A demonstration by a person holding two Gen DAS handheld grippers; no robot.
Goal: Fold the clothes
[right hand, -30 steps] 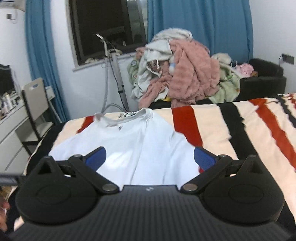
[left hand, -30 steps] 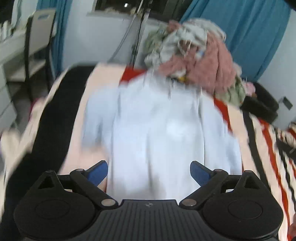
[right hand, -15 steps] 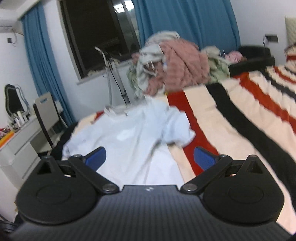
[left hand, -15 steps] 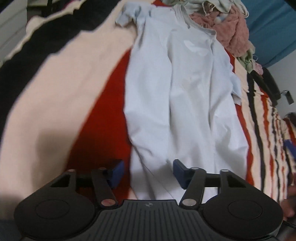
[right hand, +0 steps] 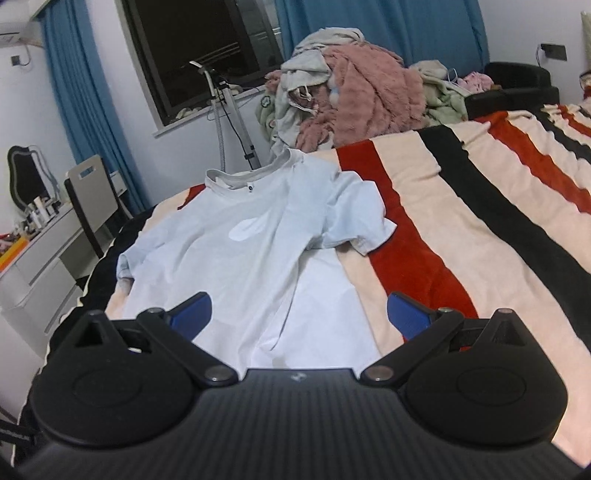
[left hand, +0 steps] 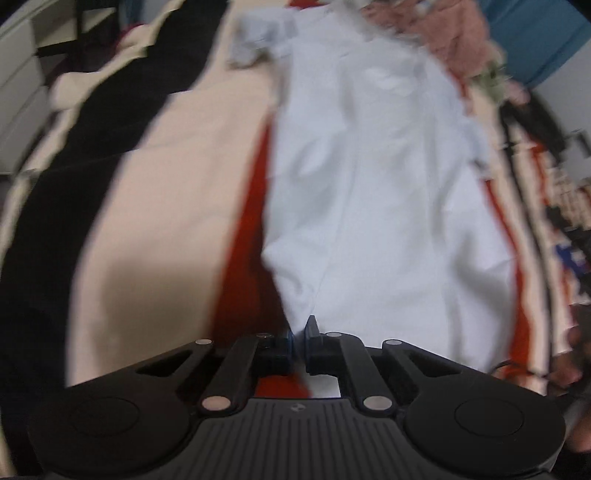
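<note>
well, the pale blue t-shirt (right hand: 255,251) lies spread face up on the bed (right hand: 461,221), collar toward the far edge, hem toward the person, over a fleecy blanket (left hand: 166,192) striped in cream, red and black. the shirt looks like thin cotton jersey: light, limp, no stiffness at all, so it will drape and stretch wherever it is lifted and slide only a little on that fuzzy pile. a paler oval patch sits on the chest, and the ribbed grey collar (right hand: 236,181) is the one firmer part. the sleeve nearer the red stripe is already flopped and creased.

the left gripper (left hand: 298,341) has its jaws together, pinched on the near hem corner of the shirt, a fold of white-blue cloth rising between the blue pads. that view is blurred, so how deep the bite goes is hard to tell. the right gripper (right hand: 298,312) hangs above the hem with its jaws wide apart, holding nothing.

hem corners and shoulder seams seem the sensible places to take hold, since a grab in the middle would only bunch the cloth. beyond the bed a heap of laundry (right hand: 351,99), with a shaggy pink piece on top, waits by the blue curtains (right hand: 388,33).
</note>
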